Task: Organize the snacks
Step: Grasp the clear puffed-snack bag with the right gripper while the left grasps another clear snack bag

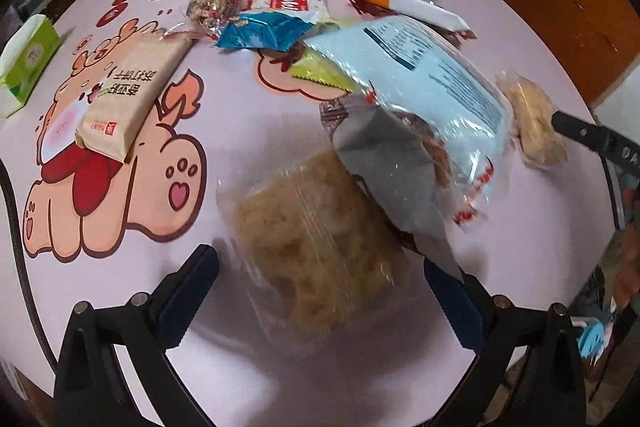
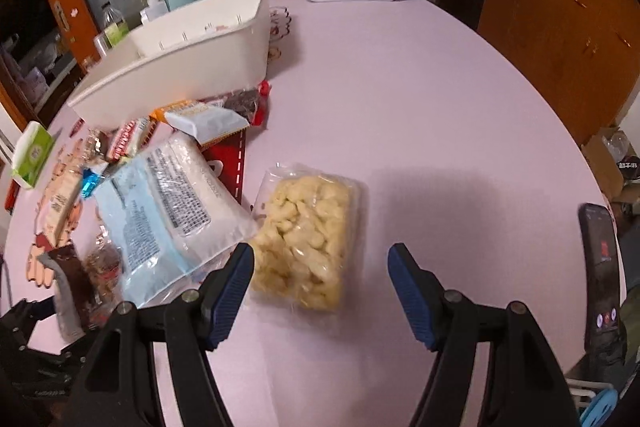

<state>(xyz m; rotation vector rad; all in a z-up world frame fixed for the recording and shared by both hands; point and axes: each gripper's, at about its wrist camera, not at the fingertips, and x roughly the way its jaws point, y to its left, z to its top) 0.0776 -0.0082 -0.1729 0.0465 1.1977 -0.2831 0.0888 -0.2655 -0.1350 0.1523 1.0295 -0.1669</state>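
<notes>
Clear plastic wraps both snacks that the two tools face. The left tool is wide open, and a clear pack of brown puffed snack lies between its two fingers, a little ahead of the tips; neither finger is touching it, as far as I can tell. The light blue bag leans over the far right part of this pack, and a grey and brown wrapper covers its right edge, close to the right finger.

The right tool is also wide open and holds nothing. A clear pack of pale yellow pieces lies on the pink surface just ahead of it, nearer to the left finger than to the right one. The white bin stands far ahead and to the left of this tool, behind the heap of small snacks.

I judge that the step in hand is the approach to a first pick: both tools are set over a pack and nothing is lifted yet. No snack can be seen inside the bin from these views. For the left tool, the next move needs the fingers to go down on both sides of the brown pack and close without catching the grey wrapper. The right tool should shift a little to its left so the yellow pack is centred, then close gently, because the film is slippery and the pieces may crush.
</notes>
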